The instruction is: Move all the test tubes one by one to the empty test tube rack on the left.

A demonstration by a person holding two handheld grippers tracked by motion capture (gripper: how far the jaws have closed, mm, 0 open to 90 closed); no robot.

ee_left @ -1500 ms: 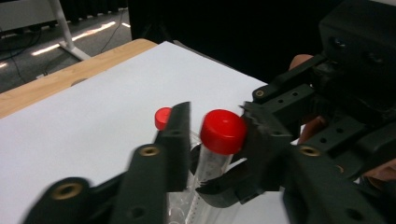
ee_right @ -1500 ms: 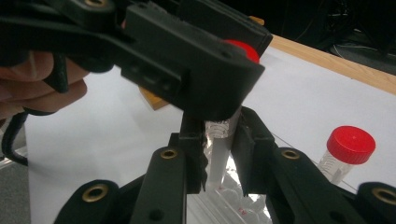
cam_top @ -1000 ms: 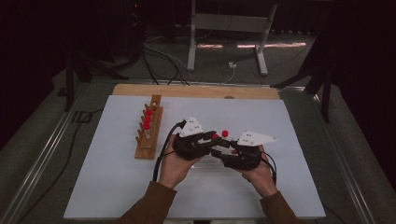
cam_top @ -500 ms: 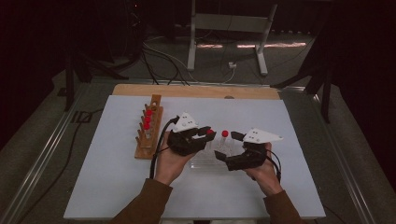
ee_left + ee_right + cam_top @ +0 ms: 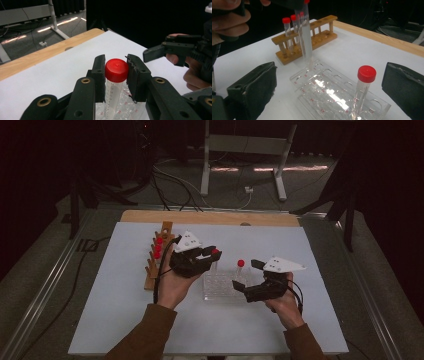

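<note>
**Right jaws let go of one tube while the left lifts another**

Compared with a second ago, the two grippers have drawn apart. The right gripper (image 5: 248,274) has just been opening its jaws; they now stand wide around a red-capped tube (image 5: 363,87) standing in the clear plastic rack (image 5: 342,96), touching nothing. The left gripper (image 5: 210,257) is clamped on a second red-capped tube (image 5: 114,82) over the rack's far corner. The wooden rack (image 5: 156,257) with more tubes stands beside the left hand (image 5: 172,282).

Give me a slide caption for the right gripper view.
Open right gripper frames a red-capped tube standing in the clear rack; wooden rack behind.
</note>
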